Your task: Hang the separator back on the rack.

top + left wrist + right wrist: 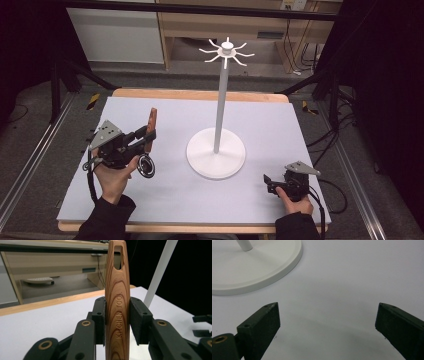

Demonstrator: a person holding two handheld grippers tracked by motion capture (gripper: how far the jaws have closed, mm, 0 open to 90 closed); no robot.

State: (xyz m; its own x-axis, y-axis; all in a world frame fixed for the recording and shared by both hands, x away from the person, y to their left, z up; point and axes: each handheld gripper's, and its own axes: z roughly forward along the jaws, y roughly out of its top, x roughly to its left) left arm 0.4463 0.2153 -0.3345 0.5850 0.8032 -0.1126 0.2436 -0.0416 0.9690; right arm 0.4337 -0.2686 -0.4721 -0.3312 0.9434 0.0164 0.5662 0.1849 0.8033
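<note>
- Two grippers on the white table point(280, 200) — the right gripper point(268, 183) sits nearest, low by the front right edge, jaws spread wide with nothing between them.
- Left gripper point(148, 138), farther up on the left, is pinching a wooden kitchen tool point(117, 310) by its handle — handle upright, hanging slot on top.
- White stand point(216, 151) rises mid-table, between the two, hooks fanned out at its top.
</note>
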